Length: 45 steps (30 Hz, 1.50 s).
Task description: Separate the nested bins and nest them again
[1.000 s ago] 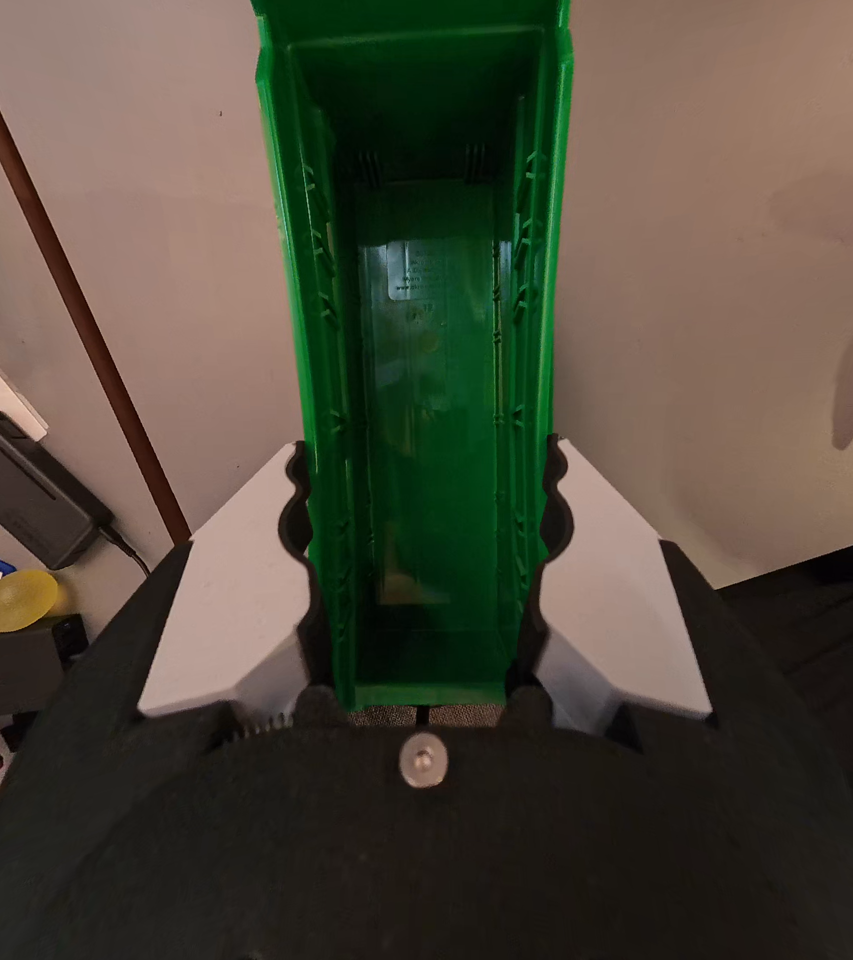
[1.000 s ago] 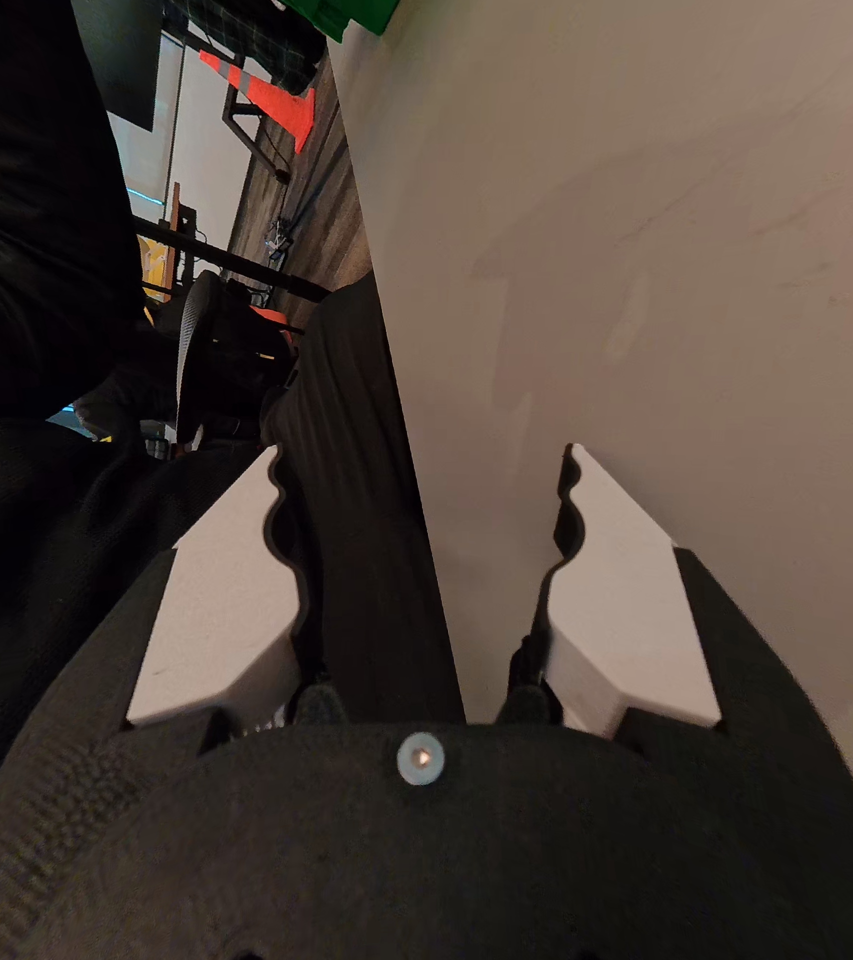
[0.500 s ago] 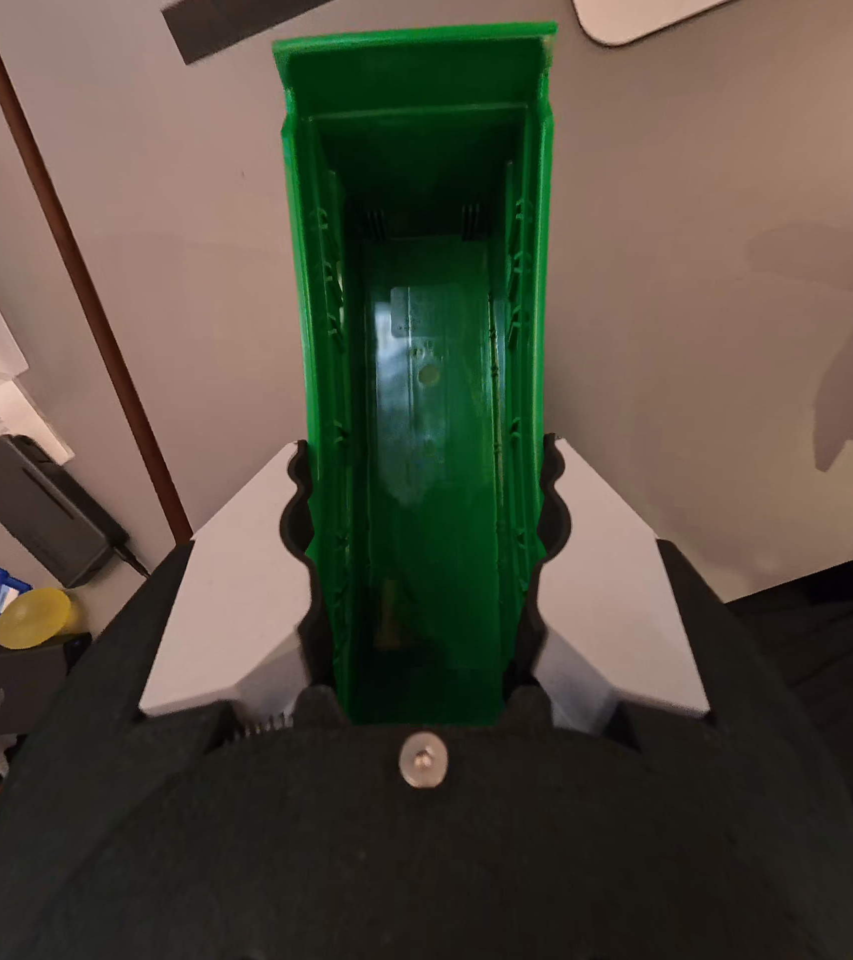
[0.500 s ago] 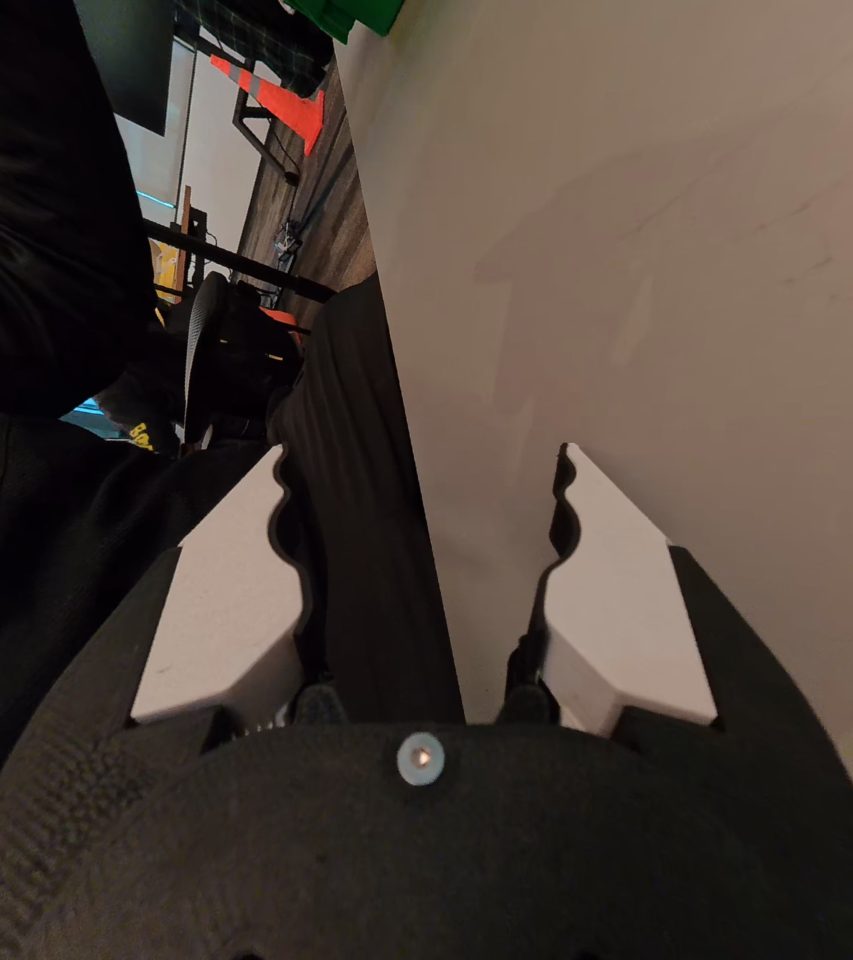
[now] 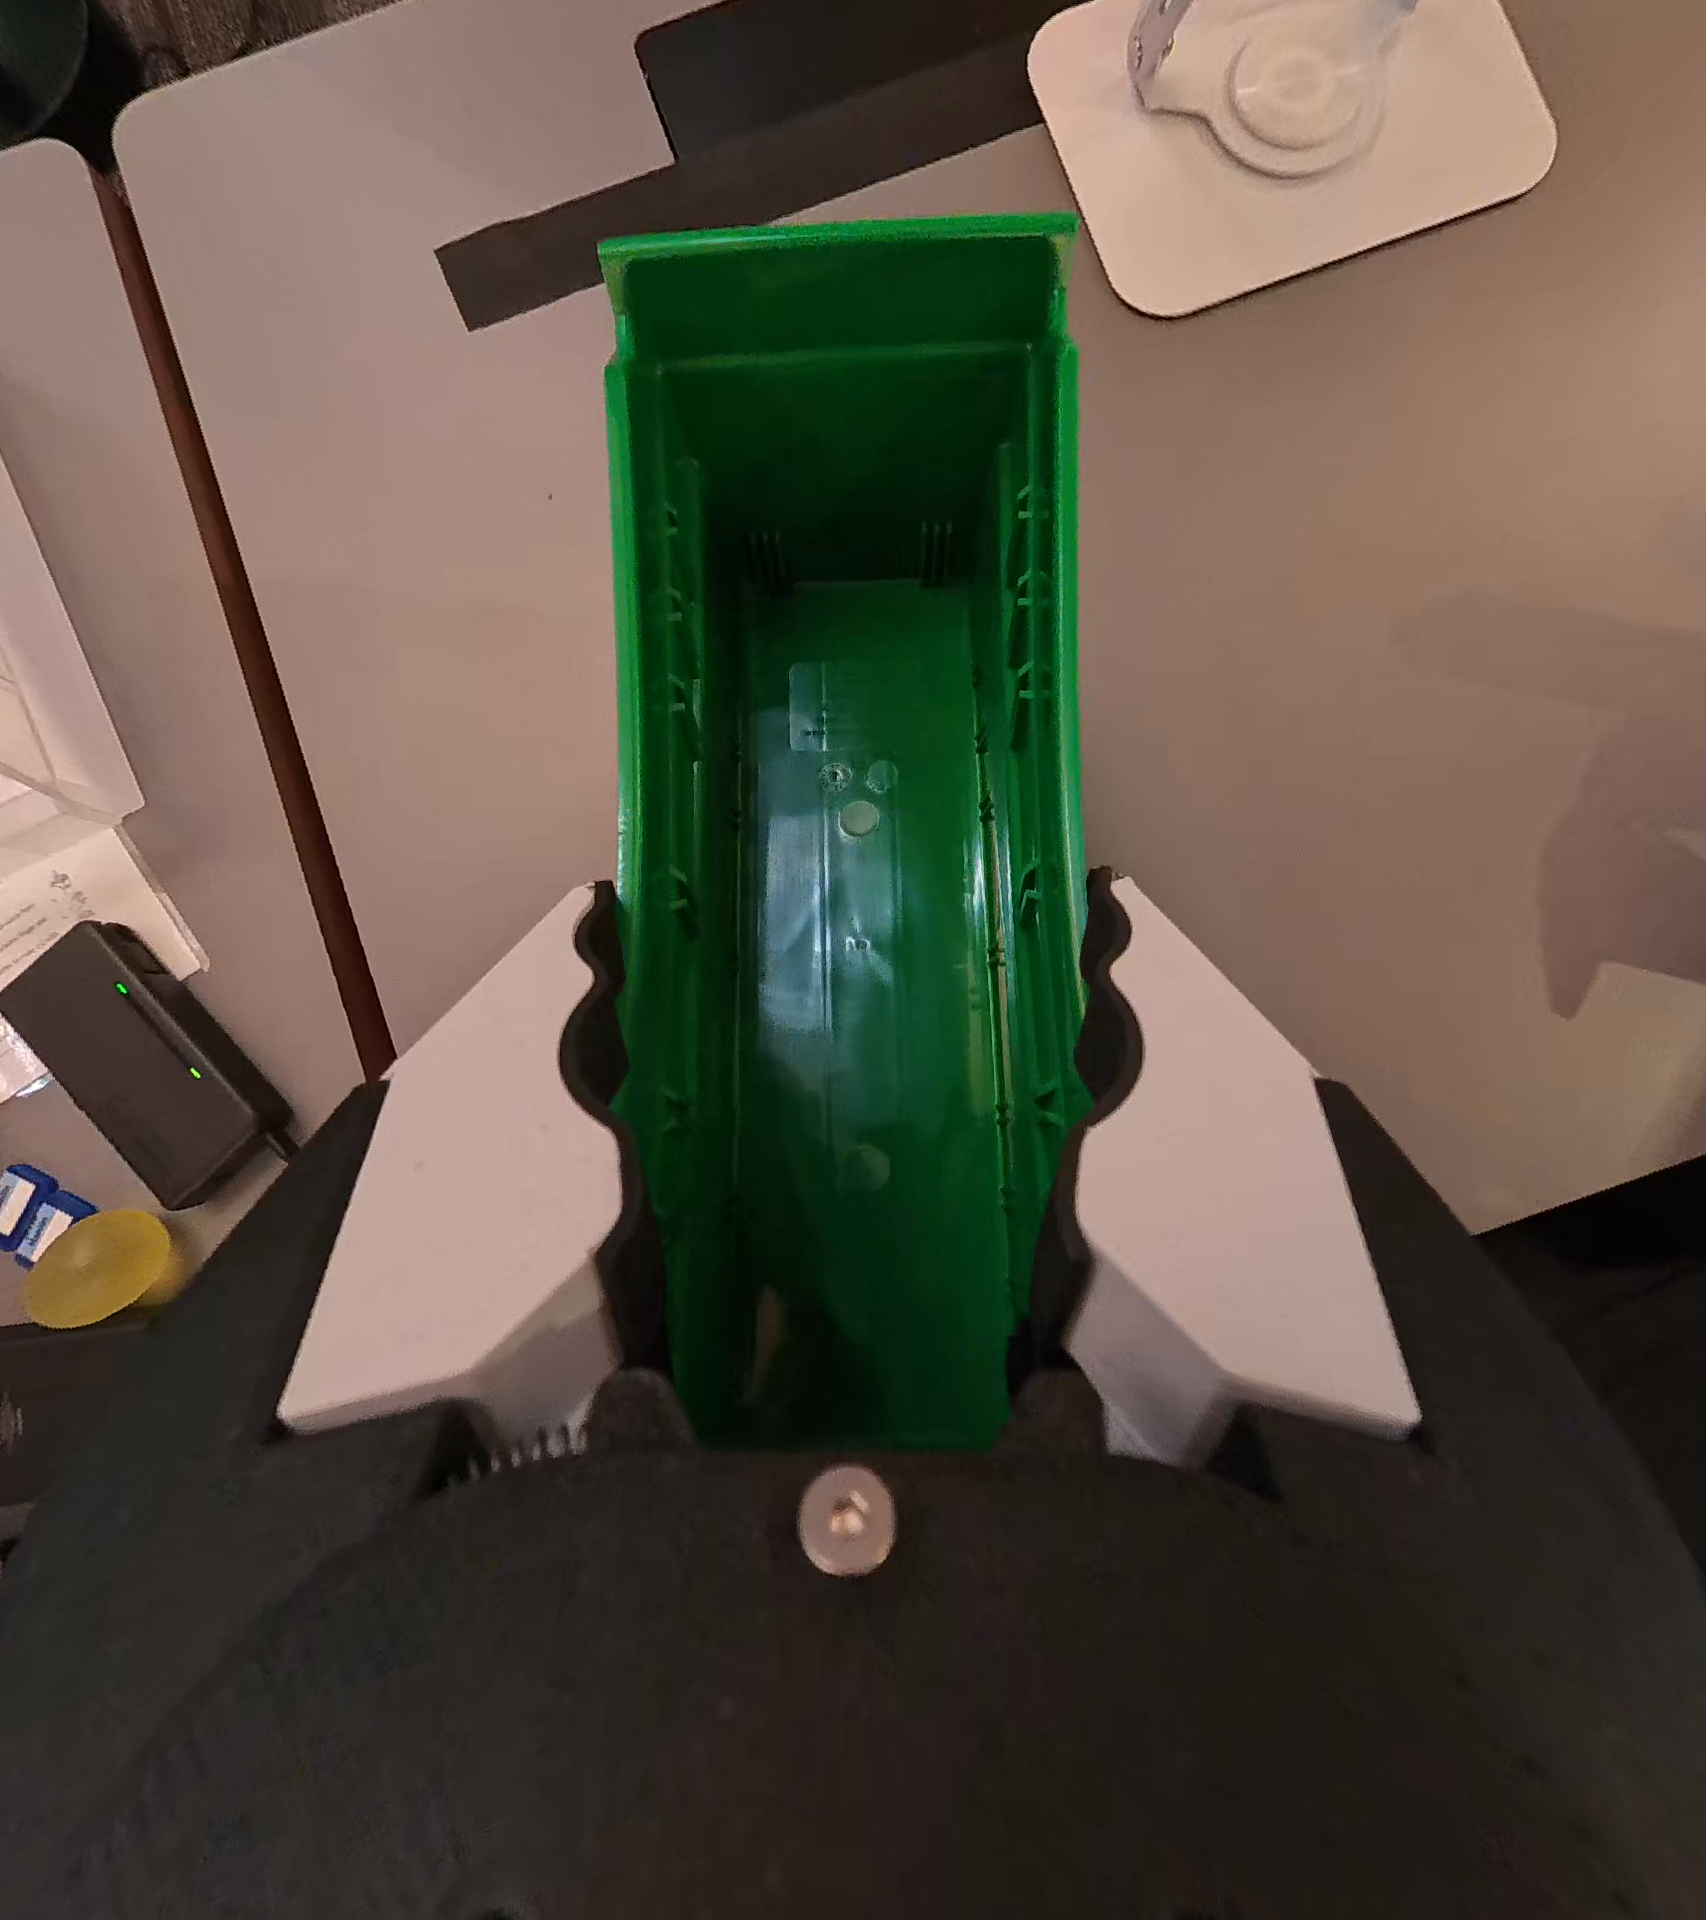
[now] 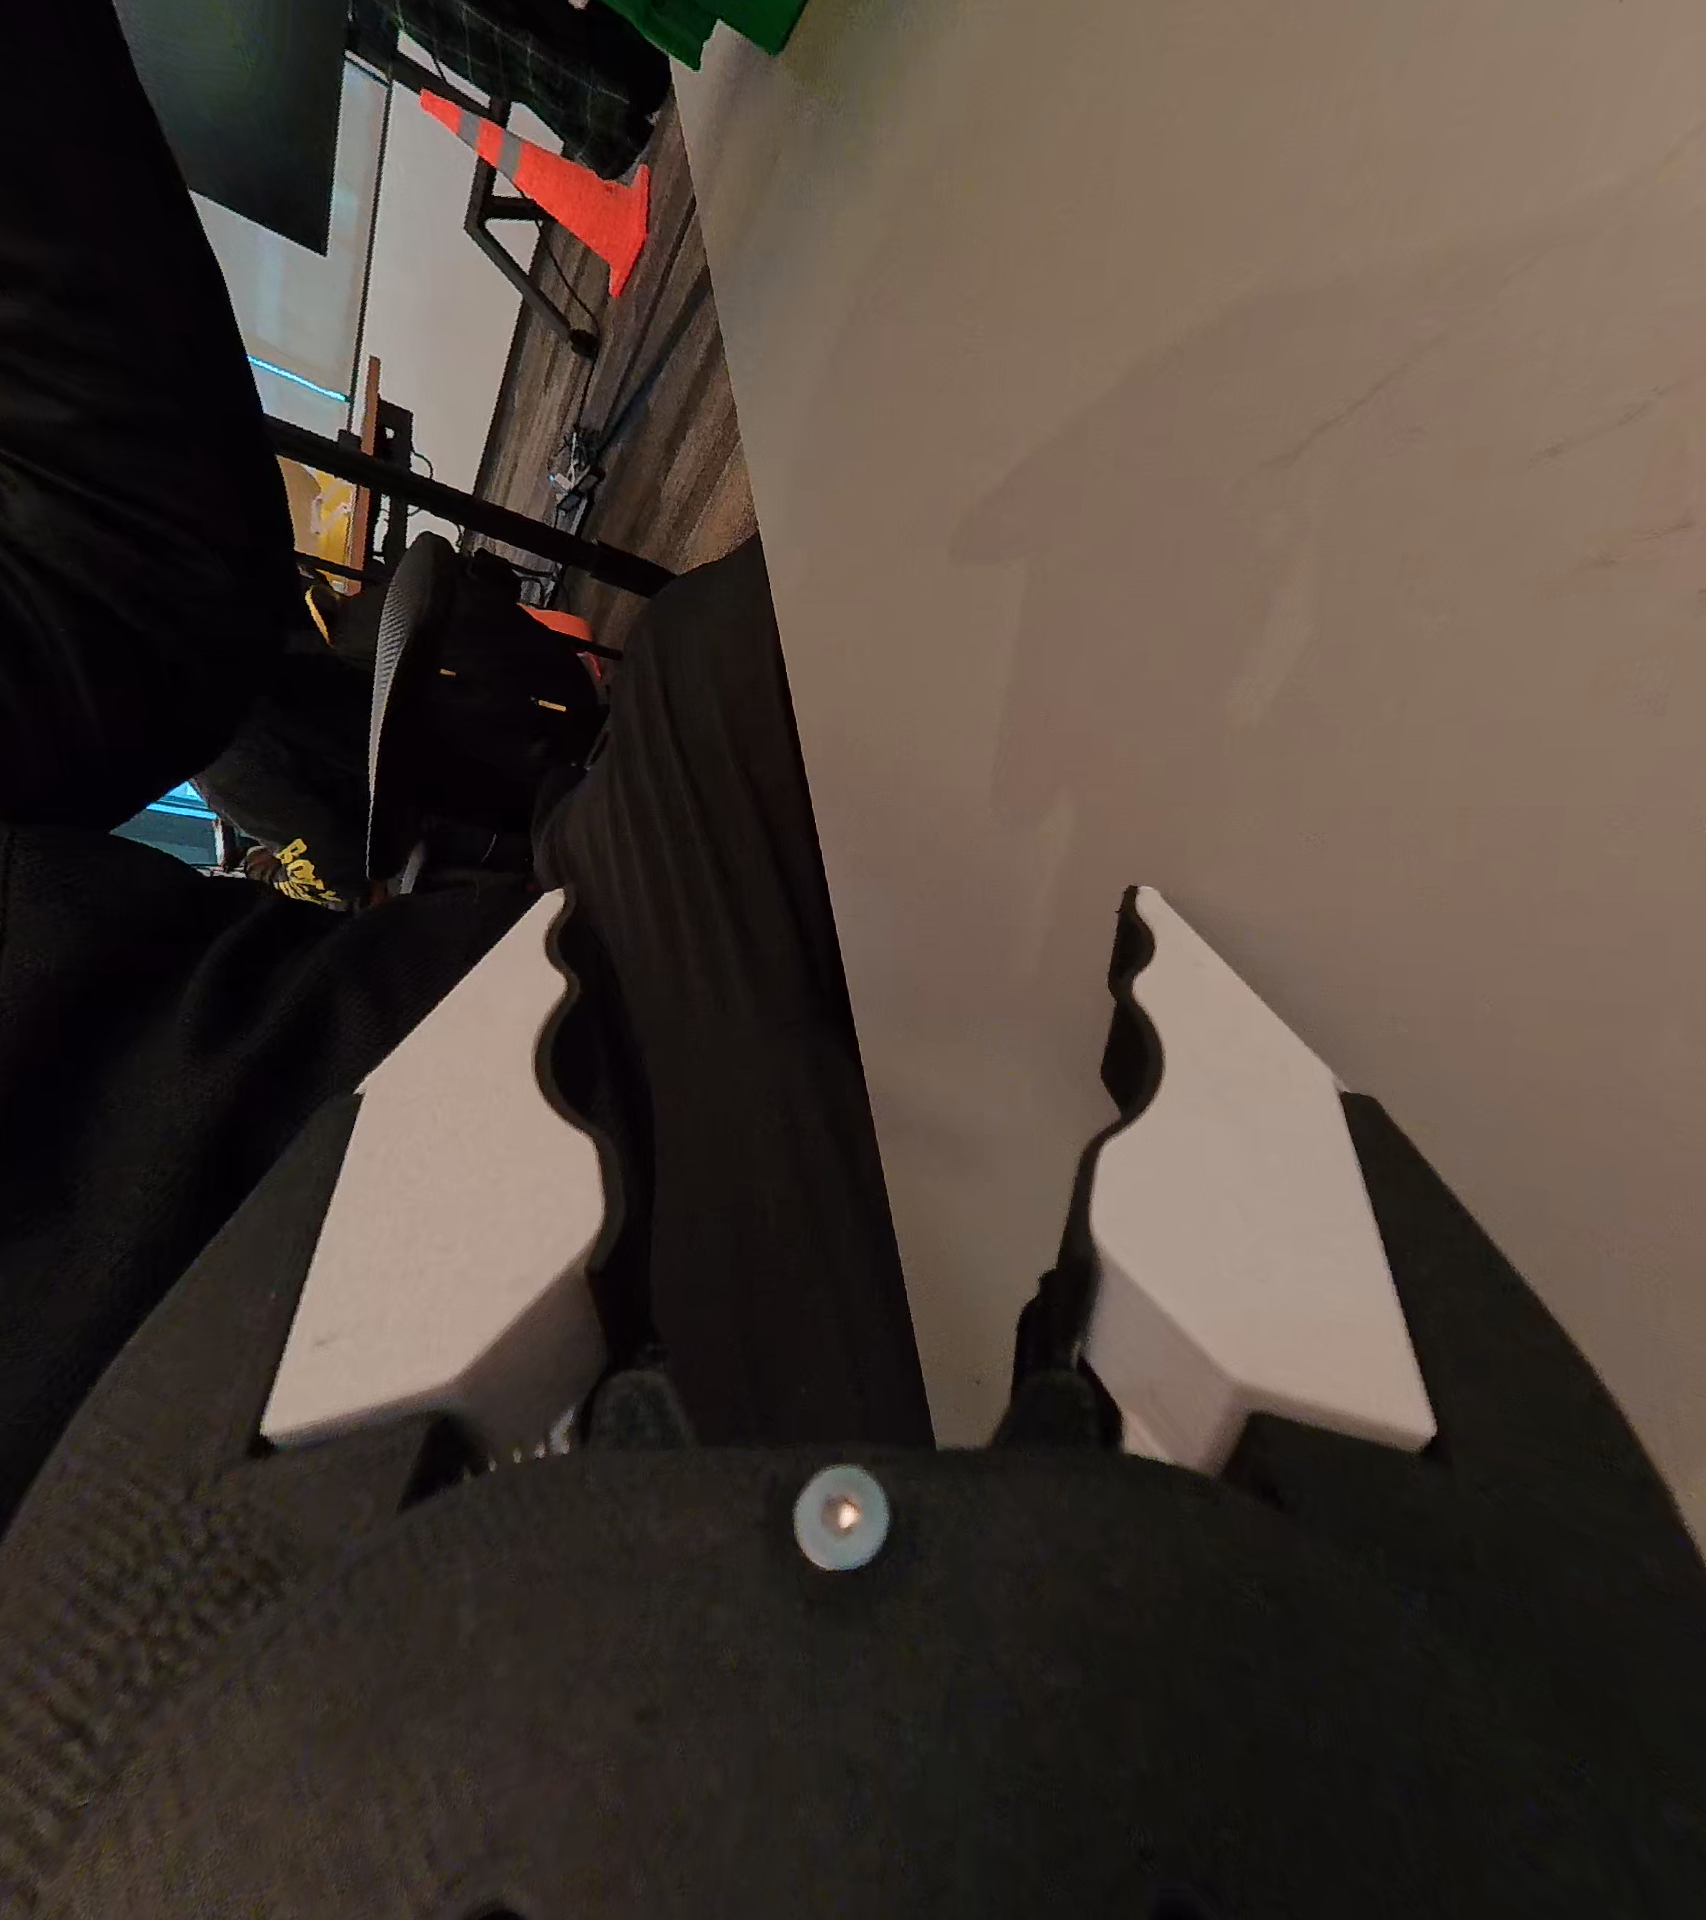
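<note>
Left gripper (image 5: 849, 1039) clamps the near end of a green bin (image 5: 849, 727), held lengthwise above the white table (image 5: 1348, 623). Right gripper (image 6: 844, 1039), fingers spread, holds nothing beside the table edge.

Pale table (image 5: 1348, 623), white mat (image 5: 1285, 239), black tape (image 5: 537, 270)

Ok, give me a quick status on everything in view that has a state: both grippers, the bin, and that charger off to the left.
left gripper: shut on the green bin, fingers against its two long sides.
green bin: held, open side facing the camera, empty.
right gripper: open, holding nothing, at the table edge.
black charger: on the table, two green lights lit.
</note>
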Tool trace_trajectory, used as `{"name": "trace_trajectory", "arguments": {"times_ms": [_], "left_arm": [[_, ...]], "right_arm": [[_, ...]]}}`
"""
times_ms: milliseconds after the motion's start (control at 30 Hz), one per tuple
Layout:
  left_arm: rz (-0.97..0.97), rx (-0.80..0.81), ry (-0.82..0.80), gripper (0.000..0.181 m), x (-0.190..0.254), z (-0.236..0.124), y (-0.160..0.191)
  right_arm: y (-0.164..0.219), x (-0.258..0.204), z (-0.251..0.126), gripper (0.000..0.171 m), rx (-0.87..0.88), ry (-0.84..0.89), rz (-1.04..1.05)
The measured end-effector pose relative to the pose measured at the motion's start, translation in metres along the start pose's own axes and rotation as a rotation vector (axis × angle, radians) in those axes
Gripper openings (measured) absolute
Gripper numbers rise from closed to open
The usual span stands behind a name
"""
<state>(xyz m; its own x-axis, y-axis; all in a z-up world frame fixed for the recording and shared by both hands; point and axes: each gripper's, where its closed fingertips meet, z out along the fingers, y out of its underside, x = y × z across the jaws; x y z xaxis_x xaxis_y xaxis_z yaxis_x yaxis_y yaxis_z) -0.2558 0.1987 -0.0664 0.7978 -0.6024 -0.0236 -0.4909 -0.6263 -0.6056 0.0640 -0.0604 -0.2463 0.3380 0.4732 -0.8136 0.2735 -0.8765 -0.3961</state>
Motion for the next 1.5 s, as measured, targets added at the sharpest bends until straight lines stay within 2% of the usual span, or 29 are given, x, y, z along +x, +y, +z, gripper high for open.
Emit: {"name": "trace_trajectory", "arguments": {"times_ms": [567,933,1167,1367,1500], "left_arm": [[0.019,0.081,-0.026,0.087,0.004,-0.028,-0.026],[0.065,0.110,0.014,0.086,0.029,-0.037,-0.051],[0.163,0.115,0.058,0.087,0.079,-0.028,-0.068],[0.290,0.089,0.121,0.086,0.146,-0.002,-0.078],[0.309,0.074,0.184,0.086,0.184,0.023,-0.077]], "right_arm": [[0.000,-0.001,0.002,0.099,-0.004,-0.001,-0.002],[0.000,-0.002,0.003,0.101,-0.013,0.001,-0.010],[-0.001,-0.002,0.001,0.102,-0.007,0.004,-0.013],[-0.004,-0.003,-0.001,0.103,0.011,0.016,-0.023],[-0.005,-0.004,-0.002,0.103,0.014,0.020,-0.027]]}}
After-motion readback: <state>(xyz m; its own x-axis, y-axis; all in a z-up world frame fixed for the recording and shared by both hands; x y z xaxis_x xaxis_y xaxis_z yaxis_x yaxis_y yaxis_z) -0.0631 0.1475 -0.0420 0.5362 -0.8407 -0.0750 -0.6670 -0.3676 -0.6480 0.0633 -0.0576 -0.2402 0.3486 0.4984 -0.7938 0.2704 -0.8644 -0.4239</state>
